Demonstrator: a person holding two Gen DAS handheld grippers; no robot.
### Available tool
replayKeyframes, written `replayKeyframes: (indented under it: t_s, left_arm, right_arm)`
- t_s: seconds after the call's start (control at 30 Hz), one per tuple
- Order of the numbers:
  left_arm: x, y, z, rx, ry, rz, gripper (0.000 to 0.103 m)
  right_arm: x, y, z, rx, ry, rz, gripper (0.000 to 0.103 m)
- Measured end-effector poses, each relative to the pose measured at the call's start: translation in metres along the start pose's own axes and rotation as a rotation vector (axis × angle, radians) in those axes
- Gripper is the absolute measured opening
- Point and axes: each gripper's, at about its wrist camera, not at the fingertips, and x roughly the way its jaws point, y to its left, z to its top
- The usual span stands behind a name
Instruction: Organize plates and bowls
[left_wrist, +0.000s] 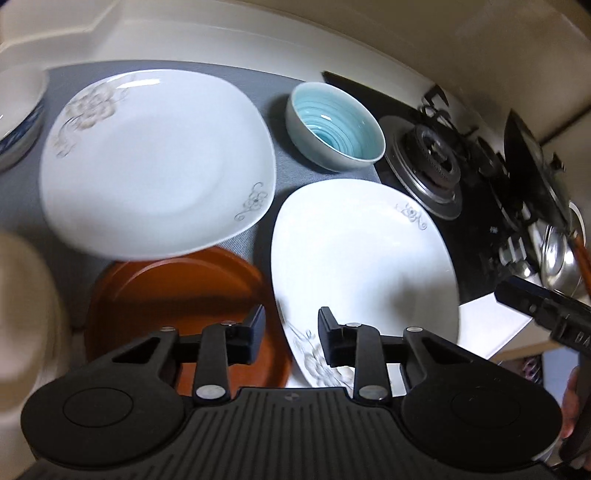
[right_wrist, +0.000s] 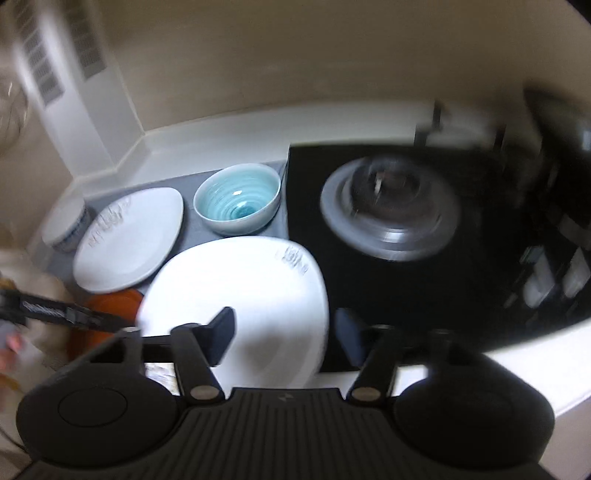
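Note:
A near white plate (left_wrist: 365, 266) (right_wrist: 240, 295) with a grey flower print lies at the counter's front, partly over the stove glass. A second, similar white plate (left_wrist: 155, 162) (right_wrist: 129, 240) lies behind and left of it, overlapping an orange plate (left_wrist: 177, 288) (right_wrist: 110, 306). A turquoise bowl (left_wrist: 334, 127) (right_wrist: 238, 199) stands upright at the back. My left gripper (left_wrist: 291, 332) has a gap between its jaws, straddling the near plate's left rim without pressing on it. My right gripper (right_wrist: 286, 336) is open wider around that plate's right rim.
A grey mat (left_wrist: 291, 170) lies under the dishes. A blue-patterned bowl (left_wrist: 18, 110) (right_wrist: 66, 225) sits far left. A gas burner (left_wrist: 428, 166) (right_wrist: 391, 214) on black glass is at the right, with a metal pot (left_wrist: 557, 258) beyond. Walls close the back.

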Motion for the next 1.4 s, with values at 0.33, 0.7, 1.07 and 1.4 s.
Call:
replayKeyframes:
  t_s: [0.33, 0.7, 1.07, 1.4]
  left_arm:
    - [0.029, 0.013, 0.015, -0.064, 0.067, -0.045, 0.023]
    - [0.055, 0.019, 0.019, -0.077, 0.155, -0.100, 0.021]
    - [0.056, 0.023, 0.023, -0.113, 0.163, -0.145, 0.021]
    - [0.058, 0.001, 0.019, -0.007, 0.140, -0.035, 0.025]
  right_arm:
    - [0.038, -0.019, -0.006, -0.003, 0.043, -0.020, 0.039]
    - [0.083, -0.051, -0.021, 0.195, 0.112, 0.069, 0.020]
    - [0.080, -0.055, -0.027, 0.244, 0.130, 0.152, 0.016]
    - [0.090, -0.045, -0.028, 0.258, 0.155, 0.186, 0.050]
